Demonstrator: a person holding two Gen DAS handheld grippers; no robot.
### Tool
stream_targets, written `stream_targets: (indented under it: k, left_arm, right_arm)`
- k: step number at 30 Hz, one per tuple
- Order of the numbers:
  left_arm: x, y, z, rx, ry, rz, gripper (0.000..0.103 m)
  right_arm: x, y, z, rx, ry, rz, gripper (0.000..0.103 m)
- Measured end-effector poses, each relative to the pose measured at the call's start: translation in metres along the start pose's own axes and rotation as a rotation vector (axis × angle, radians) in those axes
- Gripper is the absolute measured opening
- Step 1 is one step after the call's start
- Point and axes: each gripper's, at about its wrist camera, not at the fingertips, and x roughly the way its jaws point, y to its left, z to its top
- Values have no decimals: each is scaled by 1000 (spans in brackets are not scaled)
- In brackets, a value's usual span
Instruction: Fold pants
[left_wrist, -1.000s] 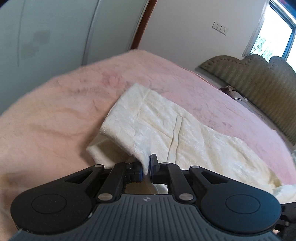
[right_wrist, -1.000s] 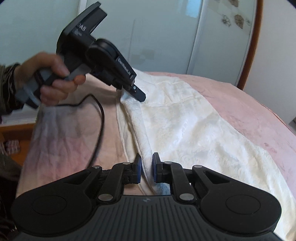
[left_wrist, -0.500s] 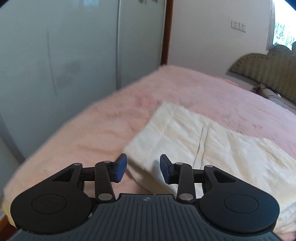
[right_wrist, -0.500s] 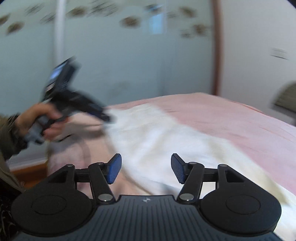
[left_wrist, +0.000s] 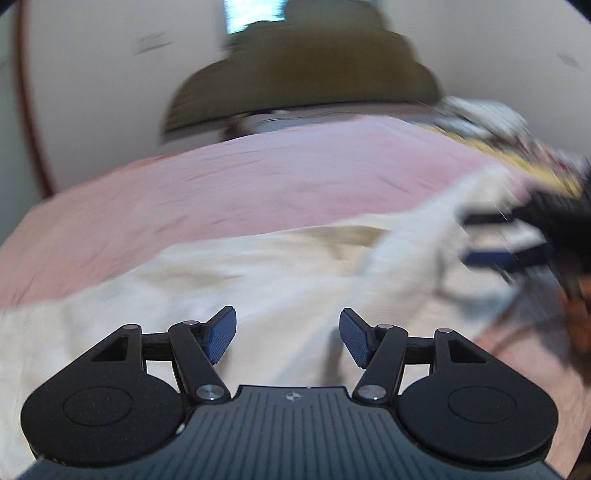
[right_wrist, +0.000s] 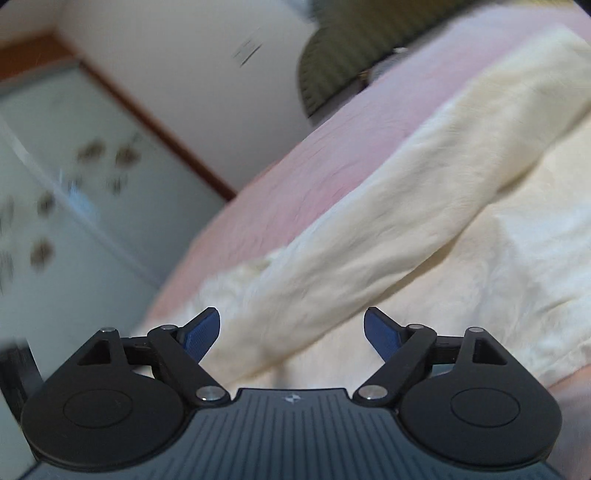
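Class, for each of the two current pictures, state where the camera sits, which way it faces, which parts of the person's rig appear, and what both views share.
Left wrist: on the left gripper, facing across the cream pants and pink bedspread toward the olive headboard; its open fingers show, with the blurred right gripper at right.
Right wrist: on the right gripper, tilted, facing the pants and patterned wardrobe door; its open fingers show.
Shared: pants, bedspread, headboard.

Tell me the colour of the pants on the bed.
Cream white; the pants show best in the right wrist view.
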Motion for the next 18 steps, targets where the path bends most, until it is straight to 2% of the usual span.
stream_targets:
  k: [3, 4, 7, 10, 12, 14, 16, 18]
  left_arm:
    - [9, -44, -4, 217, -39, 1, 69]
    - [12, -53, -8, 276, -54, 2, 73]
    - [23, -73, -18, 410, -78, 36, 79]
    - [42, -82, -30, 491, -67, 97, 79]
    - [51, -87, -33, 526, -74, 144, 80]
    - [55, -91, -35, 544, -92, 185, 81]
    - [57, -95, -34, 548, -112, 228, 87]
    - [54, -100, -29, 545, -158, 262, 87]
  right_arm:
    - [5, -20, 13, 164, -50, 60, 86]
    - [6, -24, 17, 219, -61, 75, 86]
    - [7, -32, 22, 354, -77, 137, 88]
    - [9, -45, 19, 455, -93, 218, 91]
    - [14, -47, 21, 487, -95, 236, 91]
    - [16, -47, 24, 500, -91, 240, 91]
    - [18, -45, 29, 495, -86, 246, 91]
    - [17, -40, 32, 474, -88, 255, 94]
